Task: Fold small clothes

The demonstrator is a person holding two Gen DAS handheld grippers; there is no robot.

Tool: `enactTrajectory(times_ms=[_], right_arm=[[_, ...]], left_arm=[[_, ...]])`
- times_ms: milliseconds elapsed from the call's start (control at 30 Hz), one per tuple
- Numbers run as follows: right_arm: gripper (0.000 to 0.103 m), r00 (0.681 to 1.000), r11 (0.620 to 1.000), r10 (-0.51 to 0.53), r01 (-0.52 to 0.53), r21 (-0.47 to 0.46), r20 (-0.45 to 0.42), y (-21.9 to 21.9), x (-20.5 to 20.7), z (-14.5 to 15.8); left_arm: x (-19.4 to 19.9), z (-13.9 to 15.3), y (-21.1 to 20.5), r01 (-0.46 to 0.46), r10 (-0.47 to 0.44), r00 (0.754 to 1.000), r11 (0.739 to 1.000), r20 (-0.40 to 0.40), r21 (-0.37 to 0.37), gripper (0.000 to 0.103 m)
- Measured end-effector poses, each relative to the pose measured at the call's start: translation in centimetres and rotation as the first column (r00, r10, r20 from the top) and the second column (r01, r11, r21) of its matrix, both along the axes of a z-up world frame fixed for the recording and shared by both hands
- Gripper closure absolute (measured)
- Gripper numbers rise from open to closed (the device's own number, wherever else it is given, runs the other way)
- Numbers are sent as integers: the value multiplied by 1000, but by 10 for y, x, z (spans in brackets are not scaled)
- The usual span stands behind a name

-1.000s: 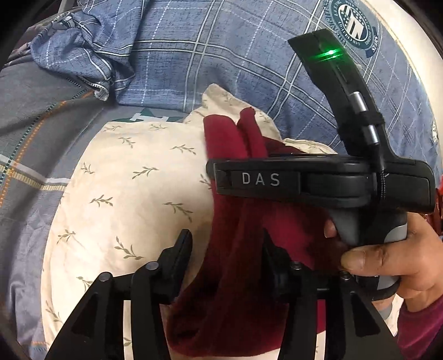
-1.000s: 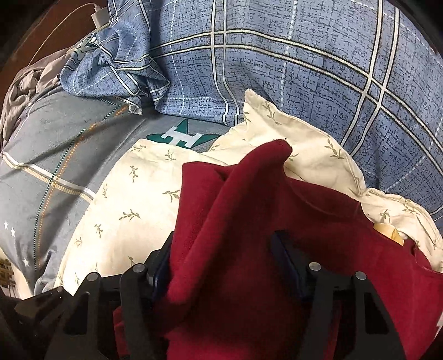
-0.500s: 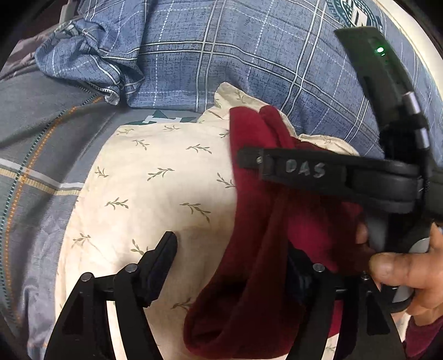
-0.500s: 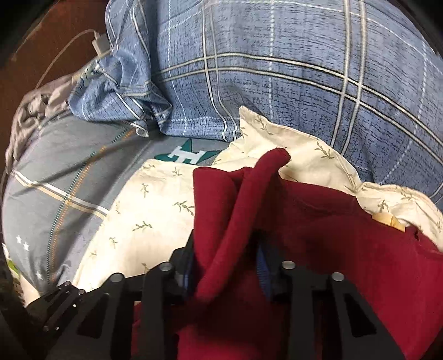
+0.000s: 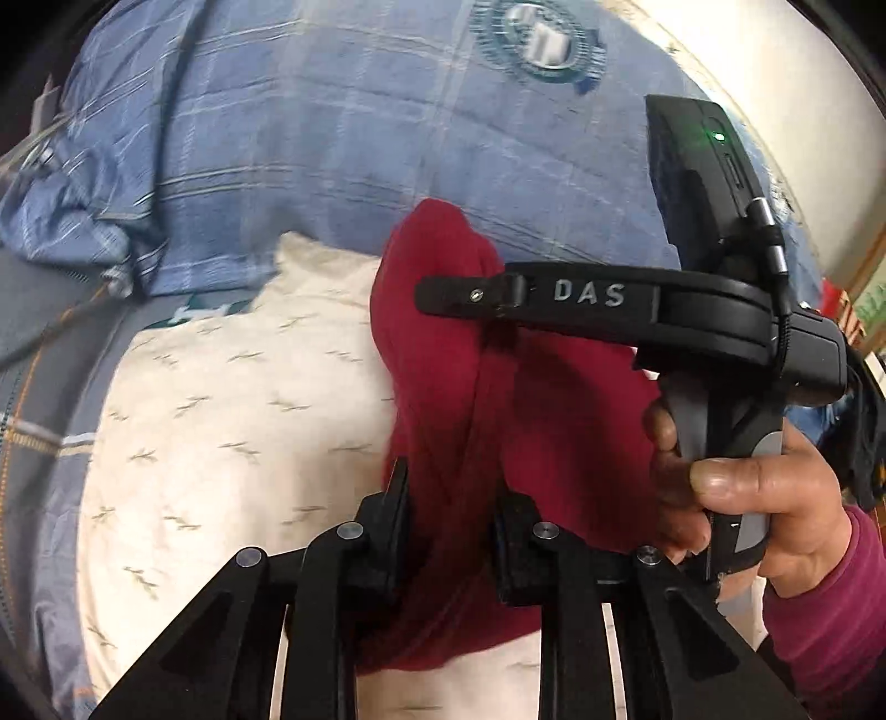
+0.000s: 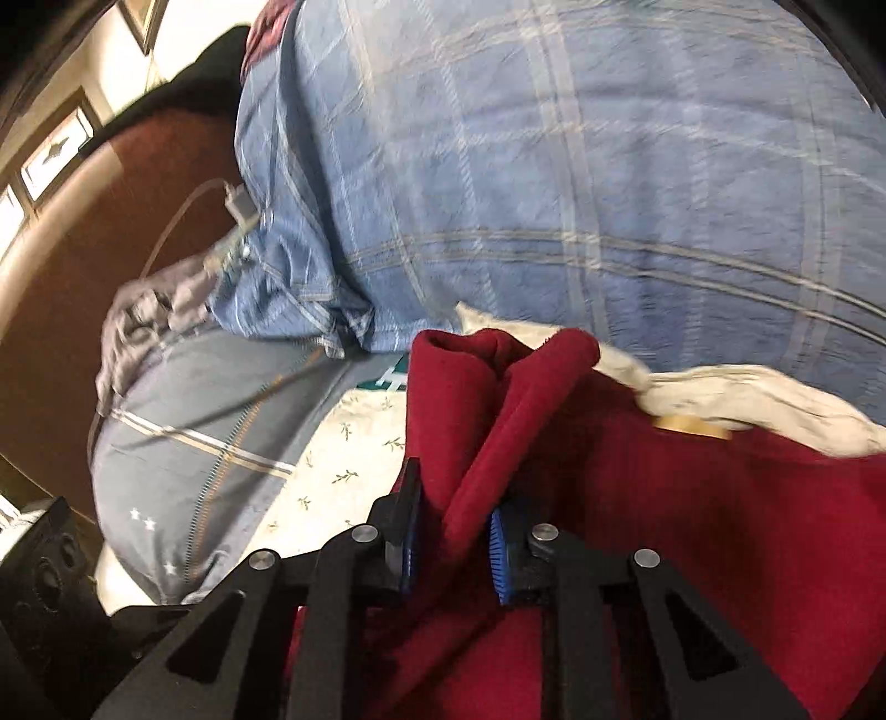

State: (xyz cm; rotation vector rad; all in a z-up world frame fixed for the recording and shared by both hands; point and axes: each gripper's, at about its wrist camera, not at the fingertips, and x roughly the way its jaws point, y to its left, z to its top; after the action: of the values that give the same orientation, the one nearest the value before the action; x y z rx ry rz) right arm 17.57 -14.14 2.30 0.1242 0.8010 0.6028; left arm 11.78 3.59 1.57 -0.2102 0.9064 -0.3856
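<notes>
While both grippers close in on the dark red garment [image 5: 443,354], the clearest writing in sight is "DAS", raised in pale letters on the black arm of the right gripper [image 5: 470,293] as seen from the left wrist. Behind it, a round teal-and-white emblem [image 5: 540,41] sits on the blue plaid bedding [image 5: 310,138]; its lettering is too blurred to read. A teal-and-white mark on the grey sheet [image 6: 390,376] peeks out by the garment, half covered.

Left gripper [image 5: 451,498]: jaws closing, a thick fold of red cloth bunched between the pads and pressed on both sides. Right gripper, from its own wrist: jaws closing too, blue pads [image 6: 410,545] pinching a raised ridge of the same cloth [image 6: 498,421]. The garment lies on the cream cloth with a leaf sprig print [image 5: 232,421], on the bed, with both pinched folds lifted off it.

A hand [image 5: 775,498] in a magenta sleeve grips the right gripper's handle; a small green light glows on the unit above it. A tan tag [image 6: 692,426] shows at the red cloth's edge, nothing legible. A white cable and plug [image 6: 238,202] lie by the bedding, smeared by motion blur. The garment's lower part is cut off by the frame edge and by the gripper bodies.
</notes>
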Motion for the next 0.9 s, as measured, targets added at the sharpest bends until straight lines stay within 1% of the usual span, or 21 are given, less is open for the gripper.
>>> enactTrajectory(times_ms=[67, 133, 233, 367, 467, 533, 567, 600, 633, 667, 700, 733, 767, 800, 833, 867, 900], right_arm=[[85, 1000, 1000, -18, 18, -7, 18, -21, -7, 9], [85, 999, 999, -37, 38, -13, 29, -40, -14, 16], [85, 996, 997, -81, 82, -2, 34, -75, -24, 22], [86, 985, 986, -168, 168, 5, 30, -122, -28, 20], [86, 974, 974, -228, 228, 5, 19, -150, -28, 13], [86, 962, 962, -271, 272, -18, 21, -166, -24, 5], [86, 956, 954, -294, 294, -55, 22, -172, -20, -2], [86, 953, 951, -304, 304, -62, 1, -176, -15, -9], [86, 949, 949, -313, 311, -57, -26, -181, -10, -17], [78, 944, 945, -326, 324, -45, -52, -187, -6, -24], [69, 938, 940, -341, 340, -28, -68, -196, -5, -30], [68, 930, 933, -361, 360, -18, -69, -202, -6, -33], [67, 925, 926, -378, 378, -5, -51, -209, -12, -33], [65, 923, 923, -384, 384, -3, -38, -212, -16, -32], [65, 923, 924, -383, 383, -4, -33, -216, -21, -31], [64, 926, 926, -376, 376, -7, -40, -219, -27, -29], [62, 931, 932, -361, 362, 1, -54, -222, -35, -26]], left_arm=[[-6, 10, -16, 30, -31, 999, 999, 26, 20, 82], [-12, 20, -41, 70, -72, 996, 997, 56, 37, 82], [-15, 23, -68, 118, -120, 991, 992, 63, 40, 82], [-13, 19, -114, 189, -191, 980, 981, 53, 31, 82], [-5, 14, -145, 239, -239, 970, 971, 40, 4, 82], [1, 5, -166, 256, -256, 966, 966, 23, -16, 82], [6, 0, -172, 257, -256, 967, 966, 10, -23, 82], [11, -10, -180, 251, -252, 968, 967, -15, -36, 81], [15, -17, -184, 250, -251, 967, 967, -36, -45, 77], [19, -27, -189, 255, -259, 964, 965, -68, -65, 74], [19, -29, -189, 260, -266, 961, 962, -77, -79, 67], [17, -28, -188, 267, -274, 959, 959, -73, -91, 61], [11, -21, -183, 293, -300, 952, 951, -62, -102, 57], [9, -17, -179, 314, -321, 945, 943, -60, -108, 45], [4, -11, -171, 338, -345, 937, 935, -56, -110, 36], [-7, 0, -159, 354, -359, 932, 931, -41, -91, 35], [-12, 6, -149, 357, -360, 933, 932, -26, -62, 35]])
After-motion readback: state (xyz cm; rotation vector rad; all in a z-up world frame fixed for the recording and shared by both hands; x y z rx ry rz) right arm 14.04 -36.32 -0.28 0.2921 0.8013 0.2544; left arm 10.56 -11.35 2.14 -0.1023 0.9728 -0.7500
